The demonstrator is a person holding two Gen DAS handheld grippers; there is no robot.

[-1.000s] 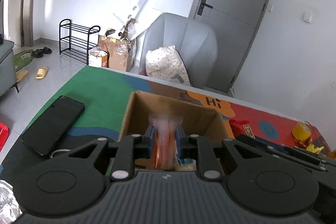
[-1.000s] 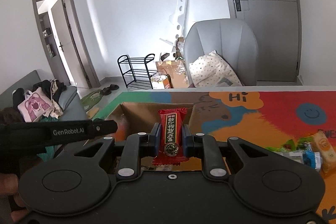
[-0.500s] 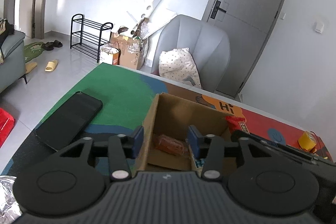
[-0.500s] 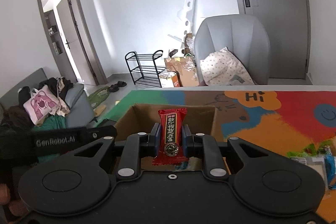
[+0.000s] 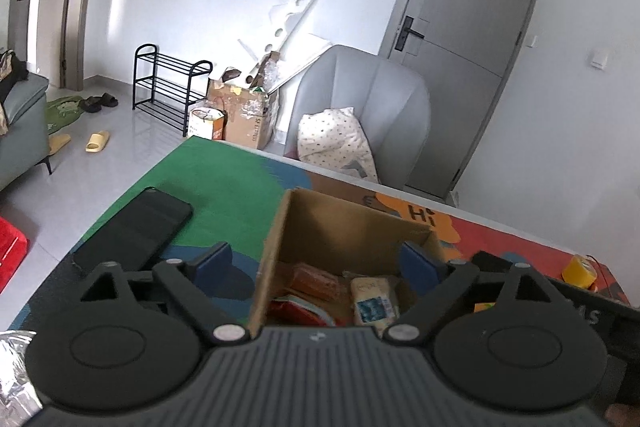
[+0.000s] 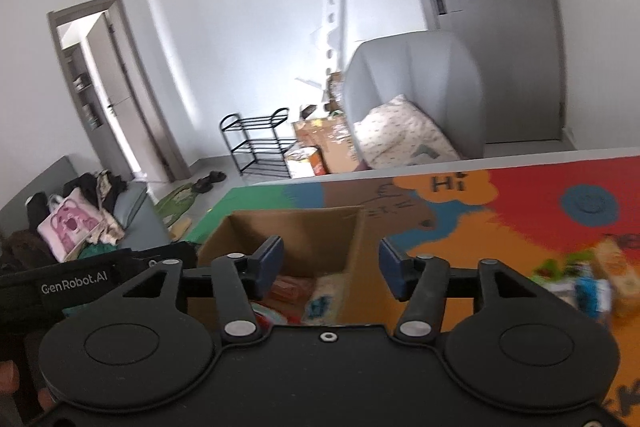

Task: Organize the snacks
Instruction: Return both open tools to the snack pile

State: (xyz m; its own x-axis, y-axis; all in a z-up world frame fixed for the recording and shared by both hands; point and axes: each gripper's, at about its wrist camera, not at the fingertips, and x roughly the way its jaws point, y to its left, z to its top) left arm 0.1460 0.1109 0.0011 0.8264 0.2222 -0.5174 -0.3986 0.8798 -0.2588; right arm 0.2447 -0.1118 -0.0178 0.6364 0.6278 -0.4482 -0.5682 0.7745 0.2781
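Note:
An open cardboard box (image 5: 320,223) (image 6: 308,227) stands on the colourful mat and holds several snack packets, among them an orange-red one (image 5: 316,277) and a pale one (image 5: 374,301). My left gripper (image 5: 318,263) hovers over the box's near edge; its jaws are opening wide, with nothing between the pads. My right gripper (image 6: 330,267) hangs above the box's right wall, jaws opening and empty. A red packet (image 6: 290,285) and a pale packet (image 6: 322,301) lie inside the box below it. More snacks (image 6: 592,279) lie blurred on the mat at the right.
A black phone (image 5: 134,227) lies on the green part of the mat, left of the box. A yellow item (image 5: 578,269) sits at the far right. Crumpled foil (image 5: 12,367) shows at lower left. Beyond the table stand a grey armchair (image 5: 368,115) and a shoe rack (image 5: 170,87).
Both grippers went from shut to open. The left let its orange packet fall into the box; the right let go of the red packet, which is gone from between its pads.

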